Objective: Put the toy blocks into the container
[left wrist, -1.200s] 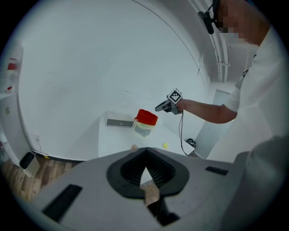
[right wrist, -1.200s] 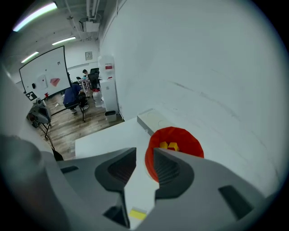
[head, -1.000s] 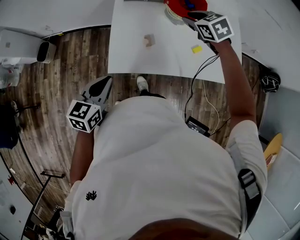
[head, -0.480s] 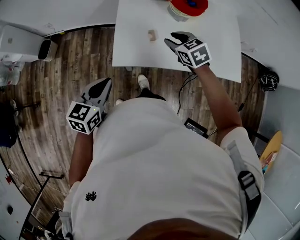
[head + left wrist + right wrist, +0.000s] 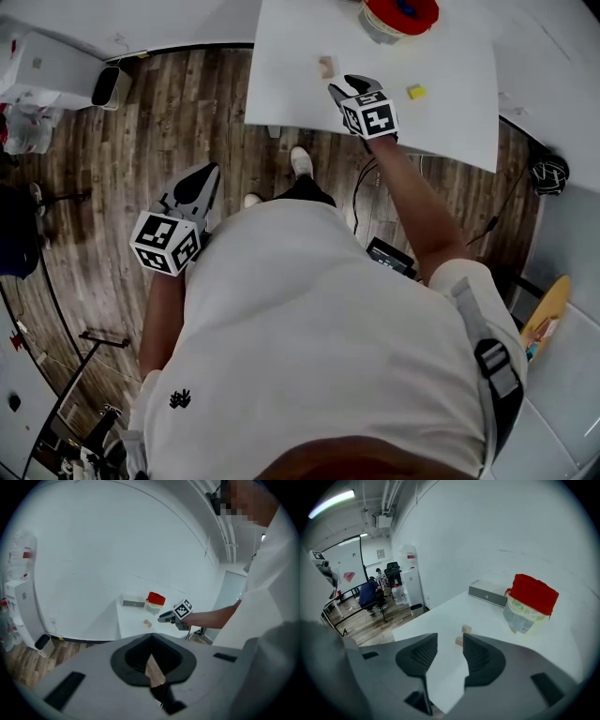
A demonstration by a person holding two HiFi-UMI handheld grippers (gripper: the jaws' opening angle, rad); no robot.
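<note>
Has drawn the right gripper (image 5: pixel 343 84) back from the container (image 5: pixel 401 13) at the far edge and brought it down over the nearer half of the white table (image 5: pixel 291 37). Has just been opening its jaws on the way, with nothing between them. Holds them now moderately apart, with only bare tabletop in the gap in the right gripper view. Aims them at the wooden block (image 5: pixel 326 67), lying flat on the table just past the tips and untouched. Catches its tan wood right at the inner edge of one pad in the right gripper view, partly hidden there.

Leaves the yellow block (image 5: pixel 416 91) uncovered on the table, off to the right of the gripper's marker cube in the head view and clear of it. Leaves the container standing upright near the table's far edge, well beyond both blocks: a clear tub with a red top and something blue inside the red rim, seen from above. Shows a flat grey box (image 5: pixel 487 592) beside the container, against the wall.

Keeps the left gripper (image 5: pixel 206 173) low at the person's side over the plank floor (image 5: pixel 141 187), well away from the table, much as in the earlier frames. Has its jaws drawn together to a thin slit, with a sliver of floor showing through and nothing gripped. Leaves a small bin (image 5: pixel 111 86) standing on the floor by the wall.
</note>
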